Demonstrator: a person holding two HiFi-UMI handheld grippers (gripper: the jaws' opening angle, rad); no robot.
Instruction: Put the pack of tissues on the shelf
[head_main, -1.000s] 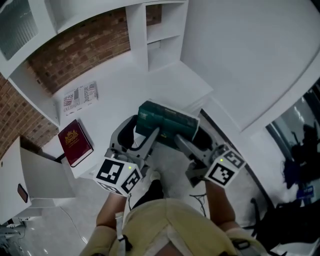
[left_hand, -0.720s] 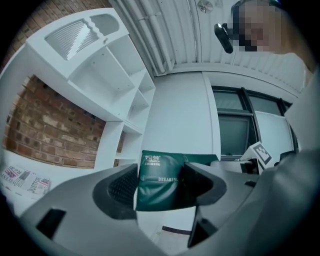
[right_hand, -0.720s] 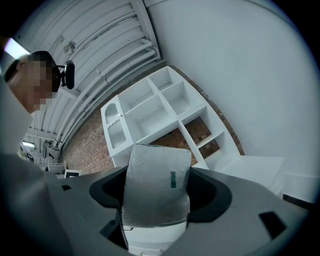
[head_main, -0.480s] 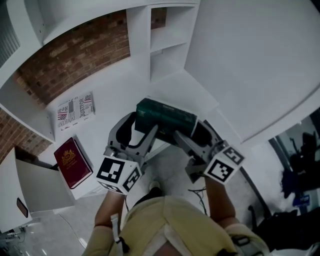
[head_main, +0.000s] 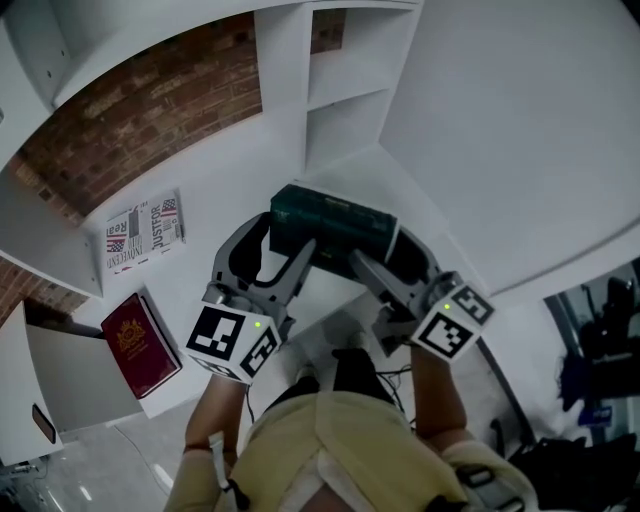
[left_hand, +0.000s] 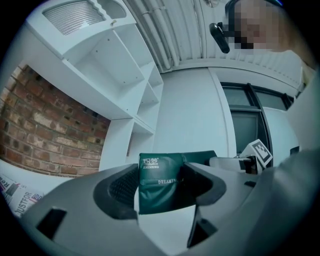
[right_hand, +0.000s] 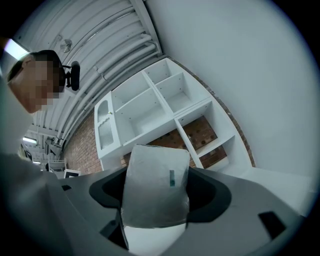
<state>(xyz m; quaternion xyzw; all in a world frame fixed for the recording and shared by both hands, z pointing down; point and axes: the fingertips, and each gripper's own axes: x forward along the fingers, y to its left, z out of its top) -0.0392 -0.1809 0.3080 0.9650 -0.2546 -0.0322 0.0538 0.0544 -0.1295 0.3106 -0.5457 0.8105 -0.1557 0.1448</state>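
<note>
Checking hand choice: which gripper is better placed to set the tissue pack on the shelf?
Left, marginally: both left gripper and right gripper clamp the tissue pack; open shelf lies leftward.

White open shelving unit (head_main: 345, 75) with square compartments stands against a red brick wall (head_main: 150, 110). White flat ledge (head_main: 240, 180) runs below the brick. Plain white wall (head_main: 520, 120) on the right. Pale glossy floor (head_main: 80, 480) lower left. Dark-framed window (left_hand: 247, 120) beside the plain wall, ribbed white ceiling (left_hand: 175, 30) overhead. Light is even and bright.

Tissue pack (head_main: 335, 228): glossy plastic wrap; shelf (head_main: 284, 70) smooth matt wht; brick wall (head_main: 150, 110) rough.
</note>
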